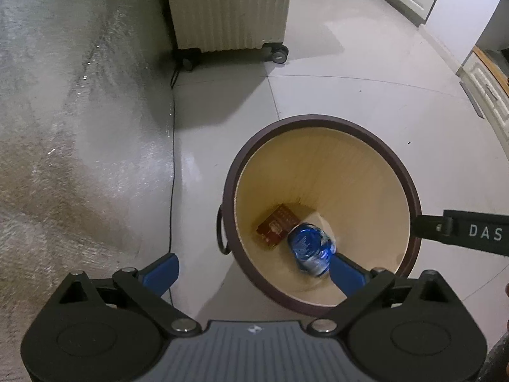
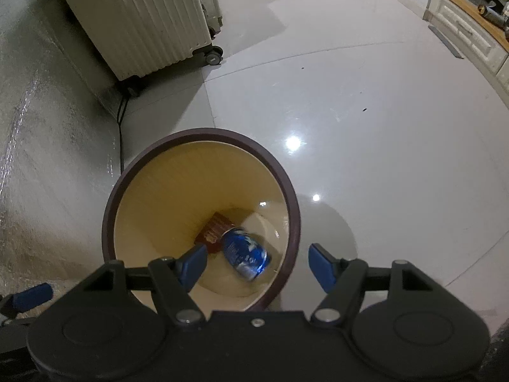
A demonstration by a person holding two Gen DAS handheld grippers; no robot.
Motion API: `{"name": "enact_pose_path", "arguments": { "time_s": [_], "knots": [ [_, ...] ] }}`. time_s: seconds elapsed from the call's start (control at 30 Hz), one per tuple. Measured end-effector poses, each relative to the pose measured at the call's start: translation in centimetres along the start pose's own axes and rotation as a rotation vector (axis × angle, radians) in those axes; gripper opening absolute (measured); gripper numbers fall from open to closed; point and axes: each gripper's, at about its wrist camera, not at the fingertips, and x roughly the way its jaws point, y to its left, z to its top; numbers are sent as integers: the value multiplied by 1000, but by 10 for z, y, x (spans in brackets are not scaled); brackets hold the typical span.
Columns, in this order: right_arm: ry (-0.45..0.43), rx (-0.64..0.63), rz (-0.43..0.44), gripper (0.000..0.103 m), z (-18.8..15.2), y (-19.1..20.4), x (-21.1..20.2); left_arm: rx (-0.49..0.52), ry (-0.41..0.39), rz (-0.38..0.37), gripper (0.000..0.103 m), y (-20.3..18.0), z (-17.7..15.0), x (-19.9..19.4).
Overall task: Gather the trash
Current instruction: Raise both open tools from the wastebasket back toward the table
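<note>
1. Looking down into the round bin (image 1: pixel 410 184) from both wrist views, we saw a blue can (image 1: pixel 310 248) lying on its side at the bottom, touching a brown packet (image 1: pixel 276 227) beside it; both pieces of trash were already inside, which we judged was the point of holding both tools over the opening.
2. We held the left gripper (image 1: pixel 253 270) spread wide with nothing between its blue fingers (image 1: pixel 160 272); it pointed steeply down across the bin's near rim, 1 finger over the floor (image 1: pixel 350 95) and 1 over the opening, so a released item would fall in.
3. We kept the right gripper (image 2: pixel 257 261) released too, nothing between its jaws, which straddled the bin's right rim.
4. We read the can's slight blur as a sign it may just have landed.
5. Beyond the bin stood a ribbed suitcase (image 1: pixel 229 6) against the wall, clear of our work.
6. We judged this drop complete; any remaining trash lay outside these views.
</note>
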Motion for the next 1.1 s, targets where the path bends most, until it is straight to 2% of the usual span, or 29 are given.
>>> {"name": "enact_pose_path", "arguments": {
  "time_s": [0.2, 0.27, 0.33, 0.43, 0.5, 0.6, 0.97, 1.1],
  "knots": [
    [-13, -41, 10, 71, -7, 1, -16, -8, 0, 16, 100, 6, -4, -16],
    [-18, -57, -2, 74, -10, 1, -24, -14, 0, 20, 100, 9, -5, -23],
    [-18, -68, -4, 82, -12, 2, -33, -20, -1, 24, 100, 12, -7, -30],
    [-28, -72, 27, 84, -16, 4, -47, -26, -3, 31, 100, 15, -11, -41],
    [-35, -79, 17, 86, -16, 7, -57, -36, -2, 32, 100, 18, -12, -49],
    [-46, -99, -10, 86, -19, 12, -69, -53, -5, 35, 101, 23, -13, -62],
    [-125, -110, -16, 86, -36, 8, -127, -54, -43, 57, 103, 27, -21, -118],
    [-168, -117, -33, 96, -43, 5, -154, -46, -68, 53, 103, 26, -25, -145]
  ]
}}
